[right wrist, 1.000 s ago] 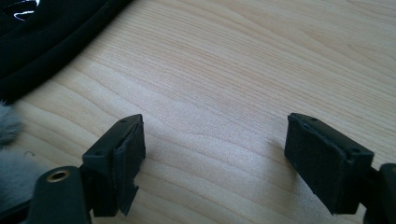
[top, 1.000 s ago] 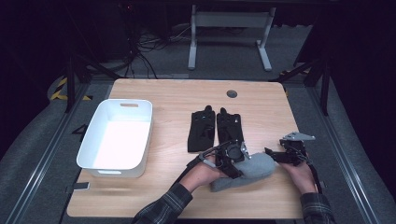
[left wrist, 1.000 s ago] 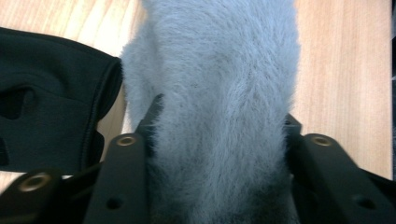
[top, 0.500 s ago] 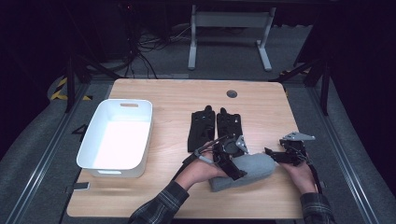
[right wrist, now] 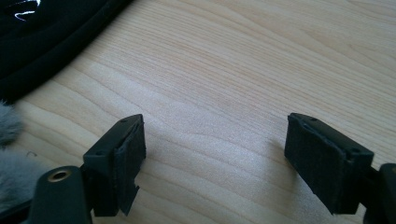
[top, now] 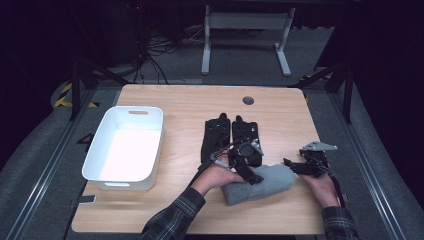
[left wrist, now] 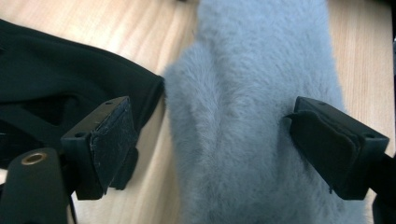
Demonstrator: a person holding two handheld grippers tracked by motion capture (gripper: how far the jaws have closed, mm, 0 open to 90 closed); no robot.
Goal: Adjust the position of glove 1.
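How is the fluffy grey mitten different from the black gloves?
The grey mitten looks furry and soft; the black gloves look smooth and thin. The mitten lies sideways near the table's front edge; the gloves lie flat side by side behind it, pointing away. The left tool sits open over the mitten, while no tool is over the gloves. Both rest on the wooden table.

bin point(top: 125, 145) left, gloves point(top: 230, 137) behind mitten point(top: 260, 182)

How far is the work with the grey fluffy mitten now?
Done: nothing lies in the white tub yet. In hand: the left hand-held gripper stands open over the grey mitten, not closed on it. The right hand-held gripper is open above bare table. Left: gripping the mitten; the black gloves lie untouched.
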